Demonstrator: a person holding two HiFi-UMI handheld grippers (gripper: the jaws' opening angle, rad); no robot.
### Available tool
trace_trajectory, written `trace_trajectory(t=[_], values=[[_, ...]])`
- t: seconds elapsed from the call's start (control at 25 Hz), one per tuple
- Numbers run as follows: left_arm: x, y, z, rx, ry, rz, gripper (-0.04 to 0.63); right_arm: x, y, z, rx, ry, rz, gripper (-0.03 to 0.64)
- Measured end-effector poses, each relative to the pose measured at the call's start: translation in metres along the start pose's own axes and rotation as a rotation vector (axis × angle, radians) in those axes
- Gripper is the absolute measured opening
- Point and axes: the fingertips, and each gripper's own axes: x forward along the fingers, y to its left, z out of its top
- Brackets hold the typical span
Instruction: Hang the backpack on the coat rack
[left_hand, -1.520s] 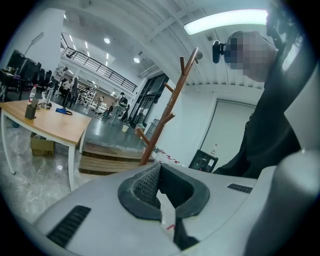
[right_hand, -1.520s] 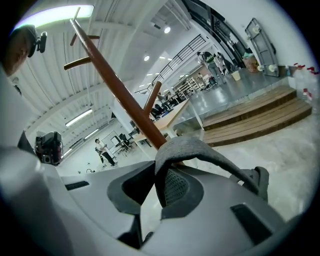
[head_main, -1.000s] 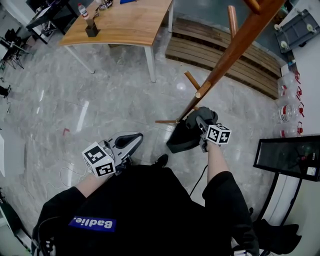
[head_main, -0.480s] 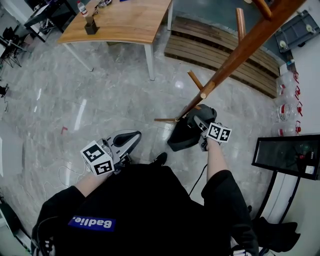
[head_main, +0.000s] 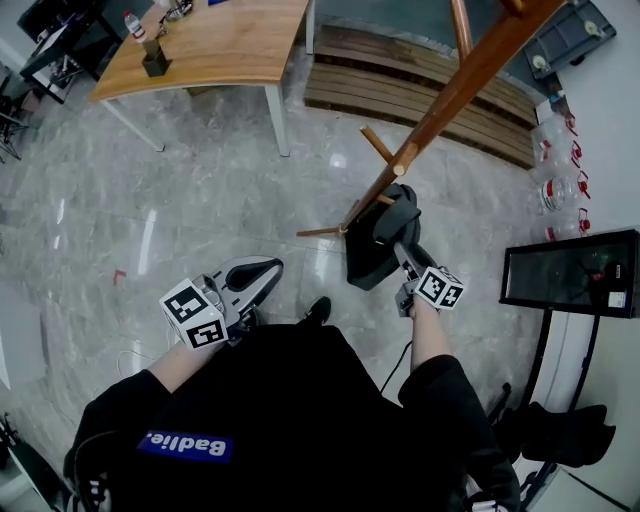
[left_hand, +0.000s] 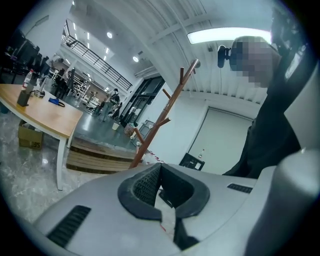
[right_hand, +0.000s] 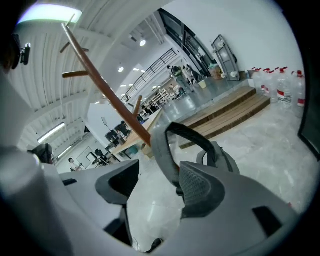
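Head view: backpack (head_main: 375, 255), grey and black, hangs low against the slanted wooden pole of the coat rack (head_main: 440, 100), its top up by a short peg. Whether the peg bears it cannot be told here. From the person's torso the backpack lies at about 1 o'clock.

Right gripper (head_main: 403, 248): at 5 o'clock of the backpack, just beside it, pointed at its top. In the right gripper view the fingers (right_hand: 200, 186) stand wide apart and are opening. The backpack's grey carry loop (right_hand: 161, 150) rises between them, close against the 3 o'clock finger. The 9 o'clock finger is clear of it, so there is no pinch on the loop. The pole runs up toward 11 o'clock behind the loop.

Left gripper (head_main: 262, 272): at 9 o'clock of the backpack, well apart from it, low in front of the torso. In the left gripper view its fingers (left_hand: 145, 187) are brought together at the tips with nothing between them. The rack is far off at 12 o'clock.

Wooden worktop (head_main: 200, 50) at 11 o'clock in the head view, well apart from the rack, on the marble floor (head_main: 150, 200).
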Motion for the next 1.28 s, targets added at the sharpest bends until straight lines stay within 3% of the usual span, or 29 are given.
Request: trace_trajectory(t=[0.24,0.4,0.72,0.84,1.0,1.28], values=[[-0.036,-0.002,0.000,0.017,0.017,-0.172,0.009,-0.040,0.110,-0.044,0.023,-0.129,0.068,0.231],[-0.061,-0.014,0.003,0.032,0.039,-0.307,0.009,-0.071,0.191,-0.067,0.028,-0.258,0.070,0.120],[-0.115,-0.062,-0.022,0.068,0.129,-0.501,0.009,-0.113,0.338,-0.109,-0.037,-0.366,0.134,0.026],[-0.126,-0.087,-0.032,0.090,0.140,-0.533,0.009,-0.139,0.376,-0.113,-0.074,-0.413,0.186,0.006],[-0.130,-0.113,-0.034,0.098,0.128,-0.519,0.009,-0.172,0.409,-0.116,-0.141,-0.432,0.232,0.006],[-0.133,-0.153,-0.051,0.149,0.136,-0.519,0.009,-0.207,0.428,-0.126,-0.238,-0.430,0.280,0.006]])
